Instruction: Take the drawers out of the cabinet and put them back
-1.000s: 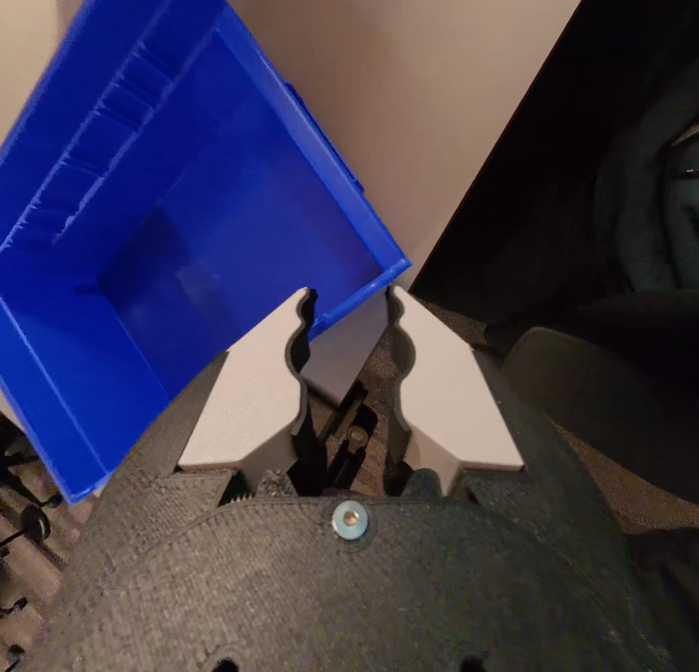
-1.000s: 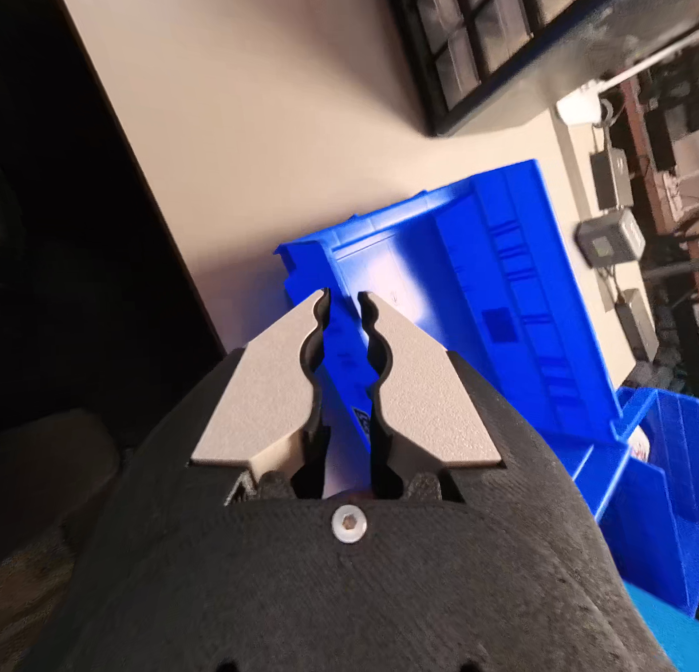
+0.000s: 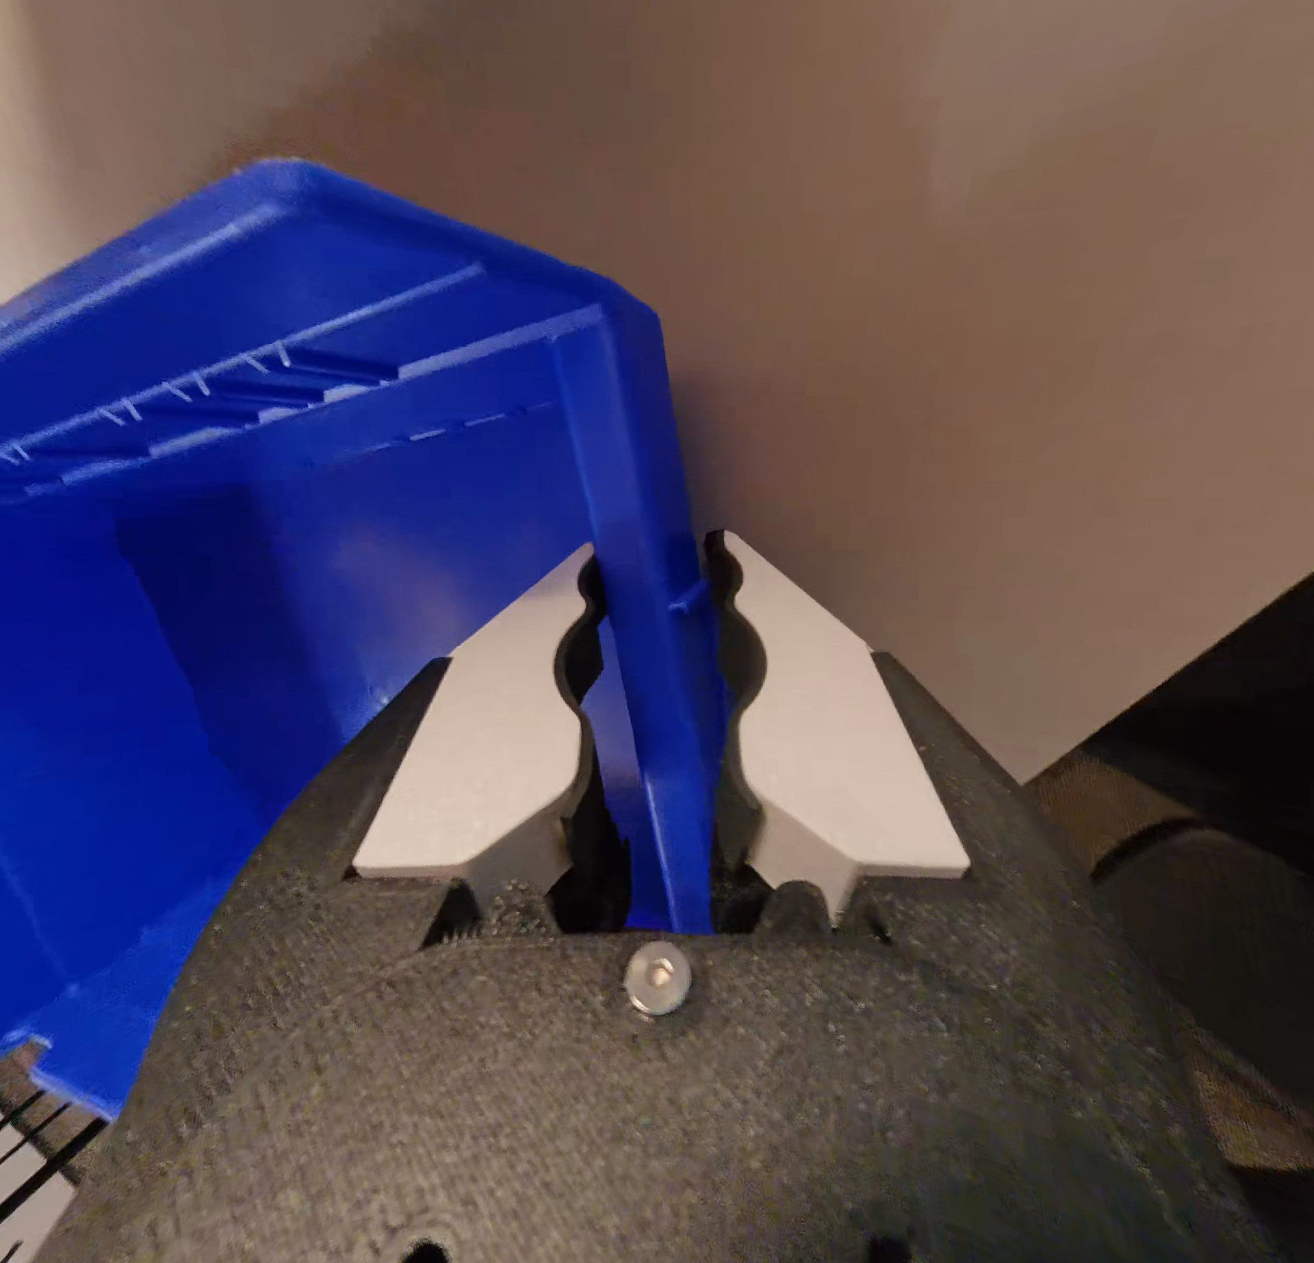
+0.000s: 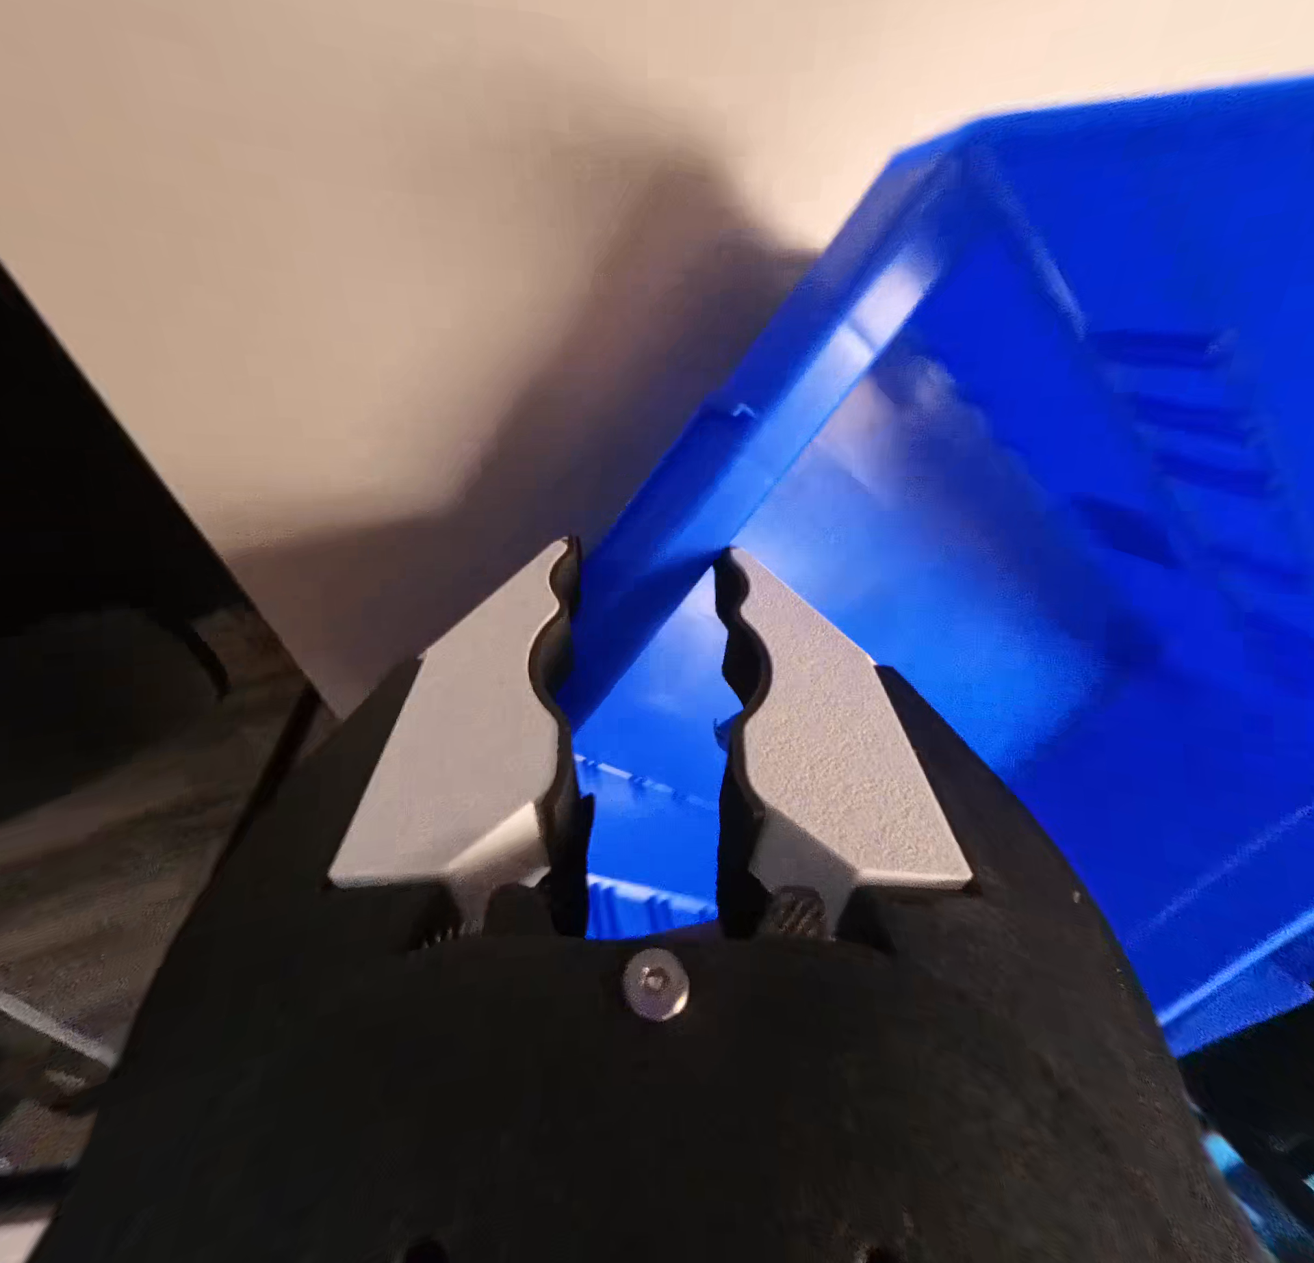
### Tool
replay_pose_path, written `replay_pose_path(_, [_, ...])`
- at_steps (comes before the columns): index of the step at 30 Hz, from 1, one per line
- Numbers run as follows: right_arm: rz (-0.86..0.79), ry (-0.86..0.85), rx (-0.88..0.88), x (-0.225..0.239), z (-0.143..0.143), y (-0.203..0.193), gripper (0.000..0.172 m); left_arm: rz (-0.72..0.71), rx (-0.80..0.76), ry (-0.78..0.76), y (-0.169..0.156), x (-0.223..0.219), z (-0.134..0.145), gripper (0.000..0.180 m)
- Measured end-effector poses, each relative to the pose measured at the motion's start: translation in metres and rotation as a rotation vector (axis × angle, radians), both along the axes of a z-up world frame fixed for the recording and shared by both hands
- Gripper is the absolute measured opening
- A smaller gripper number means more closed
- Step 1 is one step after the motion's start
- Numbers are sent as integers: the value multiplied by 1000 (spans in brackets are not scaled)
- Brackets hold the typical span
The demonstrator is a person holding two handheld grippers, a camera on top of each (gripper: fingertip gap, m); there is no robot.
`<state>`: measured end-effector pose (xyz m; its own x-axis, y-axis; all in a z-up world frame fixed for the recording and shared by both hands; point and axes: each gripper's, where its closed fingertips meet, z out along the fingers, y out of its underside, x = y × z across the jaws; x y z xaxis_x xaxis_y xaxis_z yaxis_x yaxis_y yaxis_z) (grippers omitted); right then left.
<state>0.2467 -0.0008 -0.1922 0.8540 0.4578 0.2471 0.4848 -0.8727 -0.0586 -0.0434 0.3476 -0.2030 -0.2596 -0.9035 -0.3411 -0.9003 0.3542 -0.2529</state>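
Note:
In the left wrist view a blue plastic drawer [image 3: 320, 589] lies tilted on the beige tabletop [image 3: 924, 269], its open side towards me. My left gripper [image 3: 654, 553] is shut on the drawer's right-hand wall, and both pads press on it. In the right wrist view a blue drawer [image 4: 1031, 518] fills the right side. Its rim runs slantwise between the fingers of my right gripper [image 4: 645, 553]. The jaws stand apart; the rim leans on the left finger [image 4: 562, 589], with a gap at the right pad. The cabinet is out of view.
The tabletop's edge runs diagonally at the lower right of the left wrist view [image 3: 1138, 660] and at the left of the right wrist view [image 4: 178, 518]. Beyond it are dark floor and a dark padded seat [image 3: 1209, 944].
My left gripper was open beside the drawer's corner; it moved onto the wall and closed on it. My right gripper's jaws, narrow on the rim before, have widened. The cabinet has left the right wrist view.

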Motion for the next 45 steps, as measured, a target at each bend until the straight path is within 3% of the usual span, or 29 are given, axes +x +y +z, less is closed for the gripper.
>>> replay_pose_path(1, [12, -27, -26, 4, 0, -10, 40, 1, -1, 20, 6, -8, -1, 28])
replay_pose_path(4, [7, -117, -94, 20, 0, -41, 34, 57, 40, 98, 33, -35, -3, 36])
replay_pose_path(6, [-48, -159, -86, 30, 2, -56, 34, 125, 54, 75, 47, -45, -1, 65])
replay_pose_path(9, [-187, -88, 91, 25, 6, -56, 63, 183, -61, -173, 33, -24, 17, 83])
replay_pose_path(14, [-448, 156, 616, -7, 30, -14, 78, 401, -226, -702, 20, 28, 56, 83])
replay_pose_path(17, [-592, 222, 892, -15, 45, 15, 78, 562, -202, -878, 37, 46, 63, 82])
replay_pose_path(20, [-715, 171, 1027, -4, 47, 39, 74, 637, -106, -928, 52, 62, 64, 72])
replay_pose_path(23, [-808, 75, 1091, 14, 47, 50, 46, 662, -5, -927, 62, 72, 60, 53])
replay_pose_path(25, [-843, 25, 1125, 24, 48, 51, 38, 652, 38, -936, 64, 73, 60, 50])
replay_pose_path(27, [-884, -3, 1151, 33, 48, 48, 16, 632, 52, -954, 64, 71, 61, 47])
replay_pose_path(30, [-925, -92, 1177, 48, 49, 33, 4, 562, 73, -966, 61, 68, 63, 42])
replay_pose_path(35, [-957, -99, 1191, 61, 49, 7, 3, 434, 47, -973, 46, 61, 64, 36])
replay_pose_path(37, [-954, -113, 1184, 63, 49, -2, 4, 418, 58, -984, 45, 55, 67, 25])
replay_pose_path(41, [-952, -112, 1166, 71, 49, -12, 5, 485, 162, -981, 66, 30, 72, 4])
replay_pose_path(45, [-981, -125, 1165, 83, 49, -21, 6, 571, 117, -1020, 85, 5, 71, 2])
